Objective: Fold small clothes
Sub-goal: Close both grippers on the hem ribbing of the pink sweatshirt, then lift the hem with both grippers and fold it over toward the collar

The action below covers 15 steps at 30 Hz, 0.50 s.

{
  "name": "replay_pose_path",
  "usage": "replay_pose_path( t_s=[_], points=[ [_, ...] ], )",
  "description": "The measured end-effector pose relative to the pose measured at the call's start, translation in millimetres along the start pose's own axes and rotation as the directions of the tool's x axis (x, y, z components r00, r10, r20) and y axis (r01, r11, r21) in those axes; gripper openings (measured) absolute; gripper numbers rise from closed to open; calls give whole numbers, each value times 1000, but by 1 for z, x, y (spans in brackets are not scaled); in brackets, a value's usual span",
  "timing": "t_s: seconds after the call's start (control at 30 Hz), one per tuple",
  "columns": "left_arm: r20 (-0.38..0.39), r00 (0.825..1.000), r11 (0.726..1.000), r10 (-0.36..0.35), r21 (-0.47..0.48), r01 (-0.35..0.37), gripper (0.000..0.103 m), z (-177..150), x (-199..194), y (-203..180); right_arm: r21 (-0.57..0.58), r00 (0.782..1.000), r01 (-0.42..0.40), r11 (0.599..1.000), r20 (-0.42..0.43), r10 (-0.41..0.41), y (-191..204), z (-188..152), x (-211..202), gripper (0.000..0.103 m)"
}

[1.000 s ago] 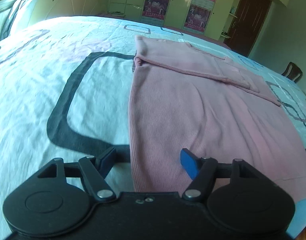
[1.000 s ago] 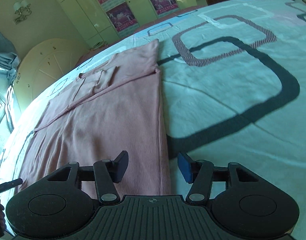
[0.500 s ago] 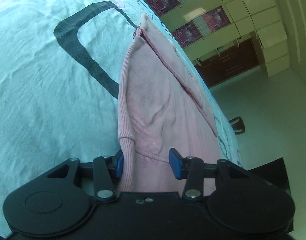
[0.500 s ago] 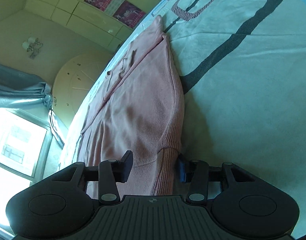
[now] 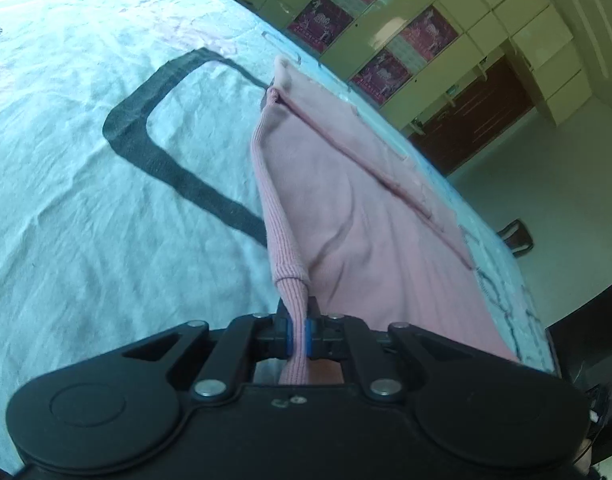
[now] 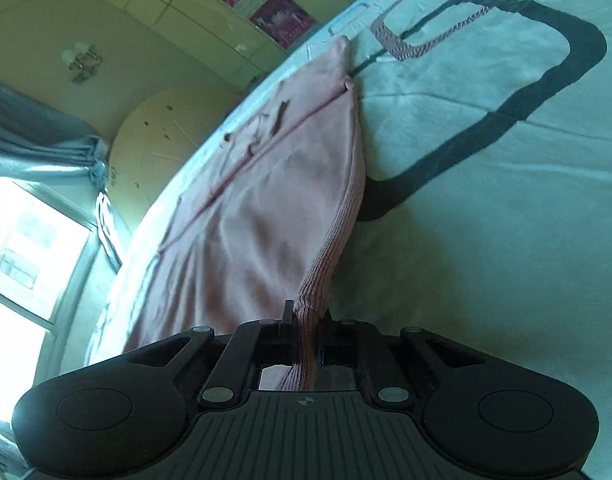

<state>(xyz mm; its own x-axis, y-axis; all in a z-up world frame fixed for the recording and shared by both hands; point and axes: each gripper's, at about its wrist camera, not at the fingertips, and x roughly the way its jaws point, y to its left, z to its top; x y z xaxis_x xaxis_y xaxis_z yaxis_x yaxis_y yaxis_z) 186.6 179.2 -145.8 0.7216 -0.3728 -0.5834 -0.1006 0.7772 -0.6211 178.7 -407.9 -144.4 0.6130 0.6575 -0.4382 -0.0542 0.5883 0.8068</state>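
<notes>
Pink ribbed garment [image 5: 346, 200] flat on bed, near corners lifted, bunched.

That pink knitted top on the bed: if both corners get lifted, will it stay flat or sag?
Probably sag: the pink top already creases and bunches where the left gripper pinches it. It looks thin and light, so the right gripper likely holds it easily.

- The left gripper [image 5: 297, 334] is seen tilted downward and rolled to one side, its blue pads [image 5: 289, 335] drawn together until only a thin fold of pink garment [image 5: 346, 208] is pinched between them.
- The right gripper [image 6: 306, 344] is likewise angled downward and clamped (its jaws nearly meeting) on a ribbed edge of the same garment.
- Both black linkage arms are folded inward on each gripper.
- No hand or sleeve can be made out.
</notes>
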Motion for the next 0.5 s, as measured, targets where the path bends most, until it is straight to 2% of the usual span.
replay_pose_path(
  t_s=[0.17, 0.27, 0.33, 0.5],
  points=[
    [102, 989, 993, -105, -41, 110, 4, 33, -13, -18, -38, 992, -55, 998, 109, 59, 28, 33, -8, 7],
    [140, 977, 984, -160, -55, 169, 4, 66, 2, -31, -70, 984, -51, 996, 166, 62, 49, 66, -2, 7],
    [146, 974, 982, -171, -51, 180, 4, 89, 19, -39, -84, 982, -13, 996, 188, 29, 63, 92, 11, 7],
    [106, 983, 988, -152, -19, 155, 4, 158, 82, -58, -85, 977, 53, 995, 209, -35, 79, 153, 55, 7]
  ],
)
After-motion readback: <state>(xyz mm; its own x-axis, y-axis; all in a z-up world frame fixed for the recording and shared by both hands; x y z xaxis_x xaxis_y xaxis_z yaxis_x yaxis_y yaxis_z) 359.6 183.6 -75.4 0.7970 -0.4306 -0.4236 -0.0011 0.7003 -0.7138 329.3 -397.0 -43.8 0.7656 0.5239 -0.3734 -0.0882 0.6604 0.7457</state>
